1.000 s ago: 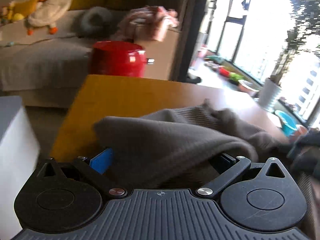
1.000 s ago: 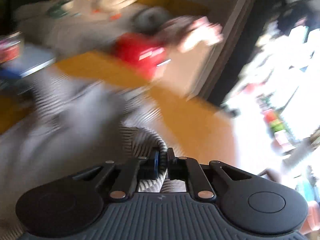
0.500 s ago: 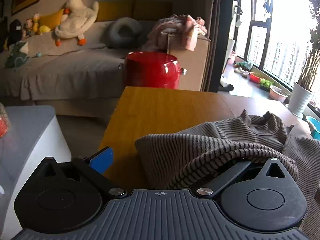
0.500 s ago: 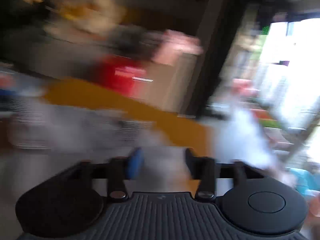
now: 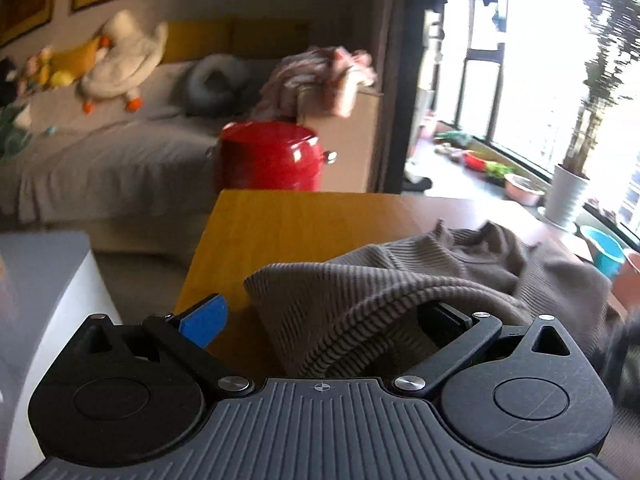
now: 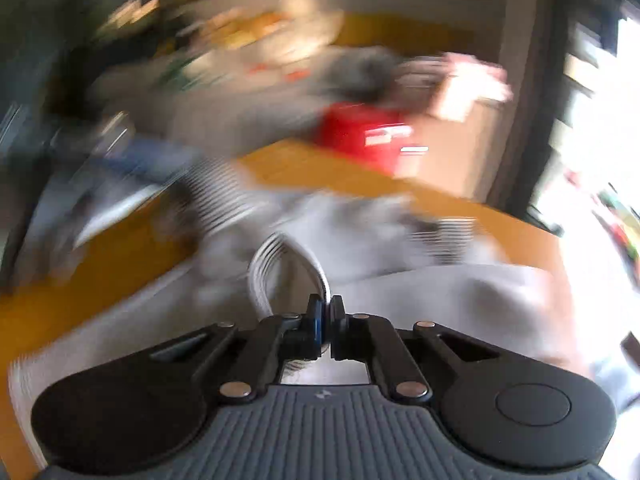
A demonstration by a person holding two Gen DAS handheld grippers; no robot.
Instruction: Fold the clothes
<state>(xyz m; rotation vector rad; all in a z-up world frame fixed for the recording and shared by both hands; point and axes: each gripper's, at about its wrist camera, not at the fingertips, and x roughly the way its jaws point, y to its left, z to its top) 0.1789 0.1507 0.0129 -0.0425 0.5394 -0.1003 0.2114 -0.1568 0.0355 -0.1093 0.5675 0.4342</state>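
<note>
A grey-brown ribbed garment (image 5: 400, 284) lies bunched on the yellow wooden table (image 5: 296, 224). My left gripper (image 5: 320, 316) is open; the blue left pad (image 5: 204, 320) is bare, and a fold of the garment drapes over the right finger. In the blurred right wrist view, my right gripper (image 6: 325, 320) is shut on a fold of the ribbed garment (image 6: 280, 264), which loops up from between the pads. The rest of the cloth spreads over the table (image 6: 320, 168).
A red pot-shaped bin (image 5: 272, 160) stands beyond the table's far edge. Behind it is a grey sofa (image 5: 100, 152) with plush toys and a pile of clothes (image 5: 320, 76). A white box (image 5: 40, 280) is at left; plant pots (image 5: 568, 196) are at right by the window.
The right gripper opened half a second ago and has shut again on a fold of the garment, moving fast. The left gripper stays open with the cloth draped over its right finger.
</note>
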